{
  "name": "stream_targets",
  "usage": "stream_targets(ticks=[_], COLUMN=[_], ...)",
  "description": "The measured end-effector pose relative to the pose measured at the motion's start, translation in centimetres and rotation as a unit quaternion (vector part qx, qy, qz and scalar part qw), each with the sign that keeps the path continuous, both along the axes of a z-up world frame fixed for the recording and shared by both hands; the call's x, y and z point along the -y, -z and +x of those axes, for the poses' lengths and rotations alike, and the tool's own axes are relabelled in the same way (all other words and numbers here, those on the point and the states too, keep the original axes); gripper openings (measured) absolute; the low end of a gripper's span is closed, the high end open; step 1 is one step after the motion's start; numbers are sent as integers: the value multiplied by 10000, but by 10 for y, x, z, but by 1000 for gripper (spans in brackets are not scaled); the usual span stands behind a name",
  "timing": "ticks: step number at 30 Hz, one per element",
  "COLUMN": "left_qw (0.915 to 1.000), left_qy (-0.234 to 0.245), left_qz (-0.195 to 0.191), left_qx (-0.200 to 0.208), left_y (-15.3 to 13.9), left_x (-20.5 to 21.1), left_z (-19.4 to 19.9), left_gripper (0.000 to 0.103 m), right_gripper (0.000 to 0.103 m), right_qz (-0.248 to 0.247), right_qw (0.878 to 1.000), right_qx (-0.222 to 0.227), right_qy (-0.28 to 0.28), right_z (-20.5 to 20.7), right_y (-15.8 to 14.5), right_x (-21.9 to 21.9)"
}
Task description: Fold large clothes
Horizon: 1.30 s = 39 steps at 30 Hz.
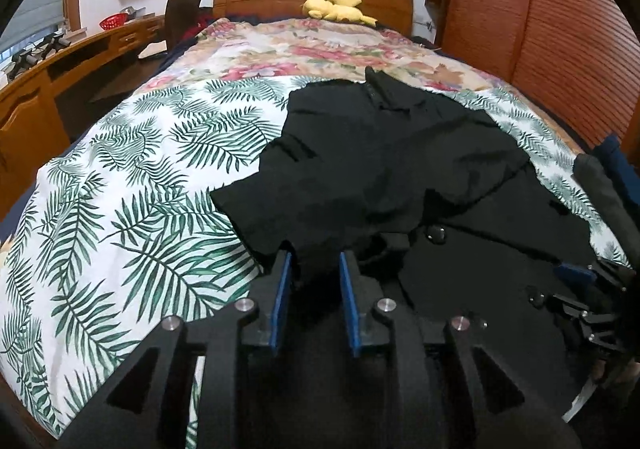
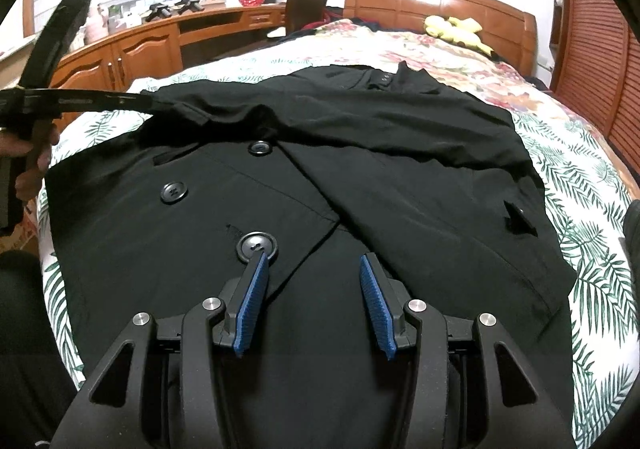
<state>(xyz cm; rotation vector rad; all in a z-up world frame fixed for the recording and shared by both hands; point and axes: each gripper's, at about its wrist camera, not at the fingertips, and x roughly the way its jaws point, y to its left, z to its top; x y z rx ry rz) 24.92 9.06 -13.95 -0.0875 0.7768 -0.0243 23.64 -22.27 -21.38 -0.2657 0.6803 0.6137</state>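
Coat (image 2: 320, 177) is spread flat on bed (image 1: 120, 209) for folding. Sleeve (image 2: 224, 111) lies betw. narrow jaws of left gripper (image 1: 314, 261), prob. being released; right gripper (image 2: 312, 261) is held half-open, empty, over coat front.

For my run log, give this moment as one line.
black coat flat on bed | left gripper open at coat edge | right gripper open over coat
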Motion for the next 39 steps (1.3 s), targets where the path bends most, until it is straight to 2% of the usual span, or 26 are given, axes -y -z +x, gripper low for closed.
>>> stream_targets(ticks=[4,7,10,13,20,25,31,39], left_qw=[9999,9996,9983,9974,9950,9953,9959,9963], left_qy=[-59,79,229,371,758,785,751,724], left_qz=[65,220,476,480,217,59,227,189], left_qx=[98,130,264,394,614,556,444,422], left_y=[0,-3,-10,-20,-43,-38,-23,-17], left_x=[-1,3,12,20,48,53,53,39], left_z=[4,3,-5,-17,-62,-81,-94,-124], left_gripper=[21,5,1,1,1,1,1,1], right_gripper=[48,48,48,48,48,48,48,48], right_qz=[10,0,-23,-50,-27,-59,-63,-75], right_qw=[10000,10000,10000,10000,10000,10000,10000,10000], right_qx=[2,6,13,34,13,25,8,5], right_qy=[-15,-36,-49,-65,-41,-13,2,-8], right_z=[-1,-1,-1,-1,-1,-1,0,1], right_y=[1,1,2,2,2,1,2,1], right_x=[0,-1,-2,-3,-2,-5,-6,-5])
